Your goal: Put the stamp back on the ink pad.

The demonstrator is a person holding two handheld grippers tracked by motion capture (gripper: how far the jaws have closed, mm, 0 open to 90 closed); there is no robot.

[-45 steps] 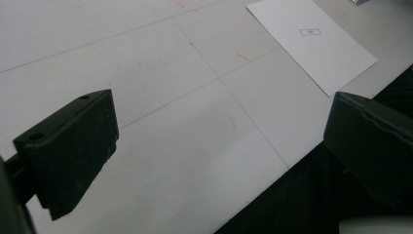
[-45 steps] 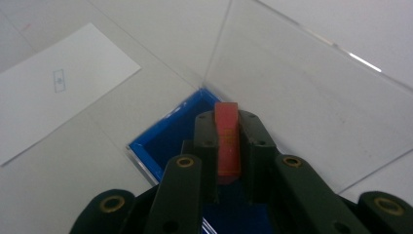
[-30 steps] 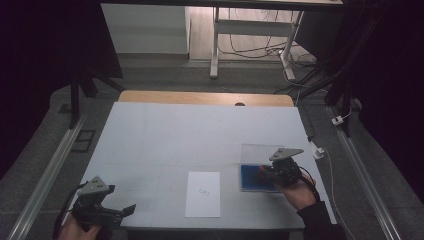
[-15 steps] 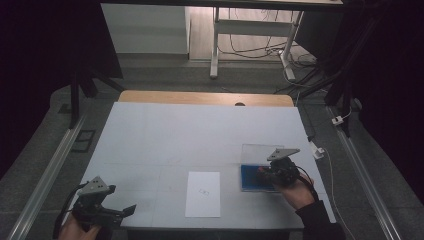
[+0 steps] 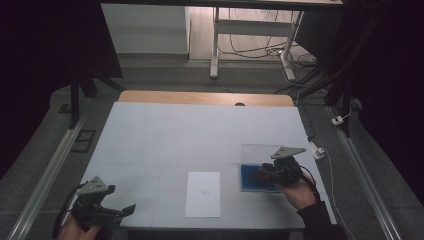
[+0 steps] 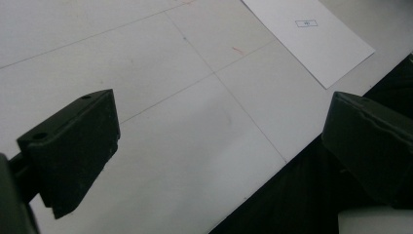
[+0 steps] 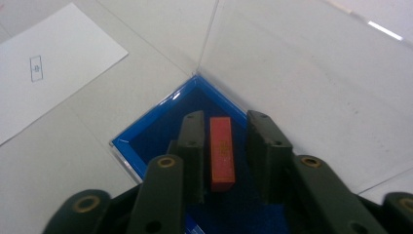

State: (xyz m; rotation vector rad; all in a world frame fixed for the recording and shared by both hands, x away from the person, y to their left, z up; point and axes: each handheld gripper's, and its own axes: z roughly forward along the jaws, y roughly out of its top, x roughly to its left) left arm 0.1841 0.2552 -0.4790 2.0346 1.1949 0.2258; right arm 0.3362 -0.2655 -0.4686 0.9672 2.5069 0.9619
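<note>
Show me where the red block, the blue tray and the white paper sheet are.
red block (image 7: pixel 222 152), right gripper view, its top face.
blue tray (image 7: pixel 146 132), right gripper view, its left rim.
white paper sheet (image 5: pixel 202 200), high view, its lower half.

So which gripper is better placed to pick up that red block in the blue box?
The right gripper. Its jaws stand open on either side of the red block inside the blue box. The left gripper sits open at the table's near left corner, far from it.

A small red block (image 7: pixel 222 153) lies flat in a blue box (image 7: pixel 160 126) with a clear lid (image 7: pixel 311 73) standing open.
</note>
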